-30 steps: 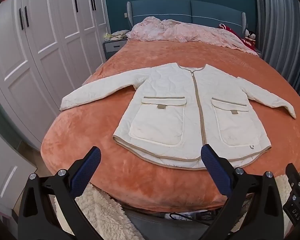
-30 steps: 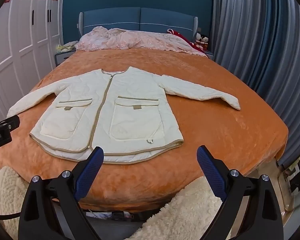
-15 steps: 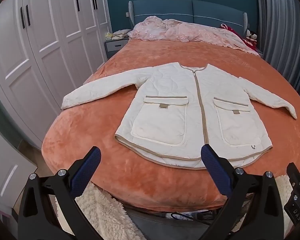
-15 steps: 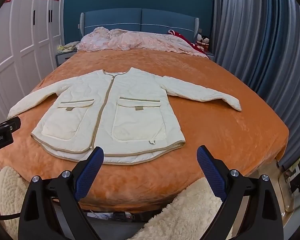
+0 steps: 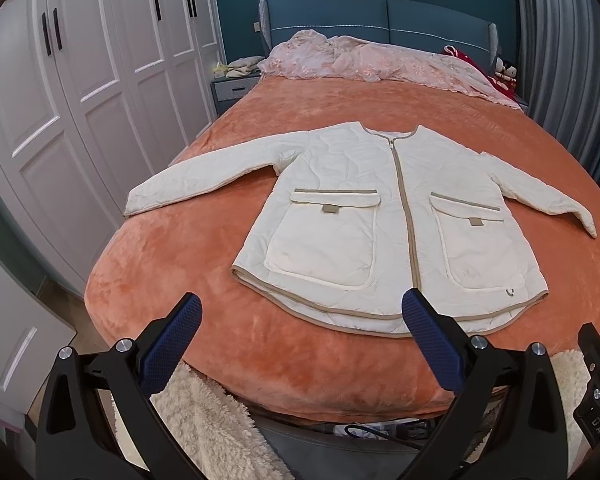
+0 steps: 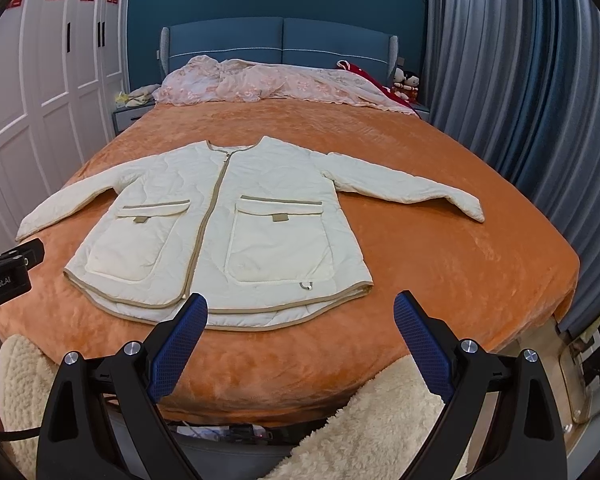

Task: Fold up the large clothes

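A cream quilted jacket (image 5: 364,216) (image 6: 228,224) lies flat and zipped on the orange bed cover, front up, hem toward me, both sleeves spread sideways. It has two large patch pockets and tan trim. My left gripper (image 5: 302,314) hangs open short of the hem, level with the jacket's left half. My right gripper (image 6: 300,312) is open too, just before the hem under the right pocket. Neither touches the fabric, and nothing sits between the blue pads (image 5: 432,344) (image 6: 420,344).
The bed (image 5: 172,264) (image 6: 460,264) fills the middle. A pink blanket (image 5: 380,60) (image 6: 268,84) is bunched by the blue headboard. White wardrobe doors (image 5: 80,80) stand left, blue-grey curtains (image 6: 520,80) right. A fluffy cream rug (image 5: 204,428) (image 6: 380,420) lies at the bed's foot.
Both grippers have edged slightly forward toward the bed, so the jacket sits a little higher and closer in each view. The jaws stay open and the jacket has not moved.
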The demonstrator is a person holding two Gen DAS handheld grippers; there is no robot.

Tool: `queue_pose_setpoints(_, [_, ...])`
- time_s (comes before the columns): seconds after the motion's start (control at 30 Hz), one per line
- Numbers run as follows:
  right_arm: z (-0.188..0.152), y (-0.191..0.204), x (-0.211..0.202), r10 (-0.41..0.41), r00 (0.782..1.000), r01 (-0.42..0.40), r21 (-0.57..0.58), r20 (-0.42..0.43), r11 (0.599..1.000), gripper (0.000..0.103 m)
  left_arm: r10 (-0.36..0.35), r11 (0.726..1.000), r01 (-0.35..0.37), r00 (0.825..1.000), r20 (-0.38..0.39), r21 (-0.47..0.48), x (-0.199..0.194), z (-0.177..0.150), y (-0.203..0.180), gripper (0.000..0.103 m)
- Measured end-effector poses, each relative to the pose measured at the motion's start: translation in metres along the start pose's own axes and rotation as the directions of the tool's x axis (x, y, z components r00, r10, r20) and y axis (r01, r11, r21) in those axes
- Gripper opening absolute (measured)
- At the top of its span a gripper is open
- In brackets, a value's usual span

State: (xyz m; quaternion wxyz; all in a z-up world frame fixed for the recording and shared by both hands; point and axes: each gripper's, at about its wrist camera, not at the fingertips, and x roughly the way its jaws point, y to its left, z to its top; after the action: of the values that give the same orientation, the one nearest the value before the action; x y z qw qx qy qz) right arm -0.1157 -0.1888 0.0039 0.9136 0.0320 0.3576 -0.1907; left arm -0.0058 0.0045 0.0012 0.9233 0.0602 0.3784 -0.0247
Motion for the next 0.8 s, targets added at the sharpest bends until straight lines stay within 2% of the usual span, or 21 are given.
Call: queue_pose_setpoints(0.8, [0.0002,0.0031,0.0002,0.005,1.000,-0.005,-0.003,-0.001,1.000,0.092,0.005,1.000,-0.005,1.000,-0.008,-0.011,0.0095,-0.0030,0.0049,0.098])
